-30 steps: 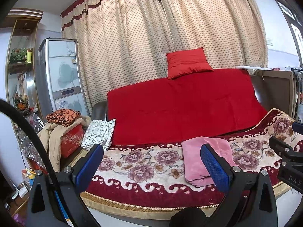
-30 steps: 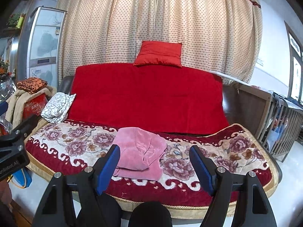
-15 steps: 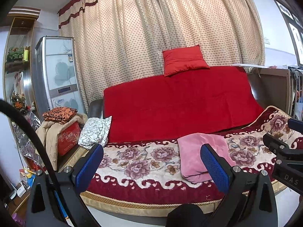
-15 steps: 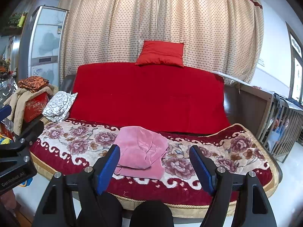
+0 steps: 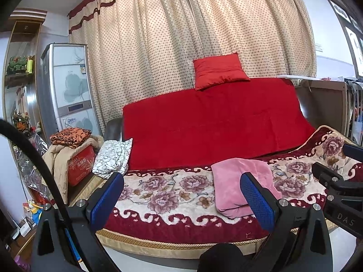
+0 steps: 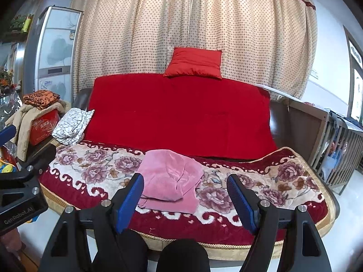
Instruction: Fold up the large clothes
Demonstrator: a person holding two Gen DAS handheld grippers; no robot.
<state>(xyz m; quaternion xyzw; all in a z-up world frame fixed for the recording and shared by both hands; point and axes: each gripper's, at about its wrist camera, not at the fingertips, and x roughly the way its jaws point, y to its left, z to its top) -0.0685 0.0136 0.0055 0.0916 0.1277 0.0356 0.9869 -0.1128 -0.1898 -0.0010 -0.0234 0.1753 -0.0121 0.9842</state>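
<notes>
A pink garment [image 5: 236, 181] lies folded into a thick pad on the flowered blanket [image 5: 158, 195] that covers the sofa seat, near its front edge. My left gripper [image 5: 181, 181] hangs in front of the sofa, open and holding nothing, with the garment behind its right finger. In the right wrist view the pink garment [image 6: 170, 174] shows between the blue pads of my right gripper [image 6: 185, 179], which is open, holds nothing and stays short of the cloth. Each gripper's black body shows at the edge of the other's view.
A red throw [image 6: 179, 113] covers the sofa back, with a red cushion [image 6: 195, 63] on top. A black-and-white cloth [image 6: 72, 124] lies at the left end, beside a red box [image 5: 79, 165] under a beige coat. A slatted cot [image 6: 340, 145] stands to the right.
</notes>
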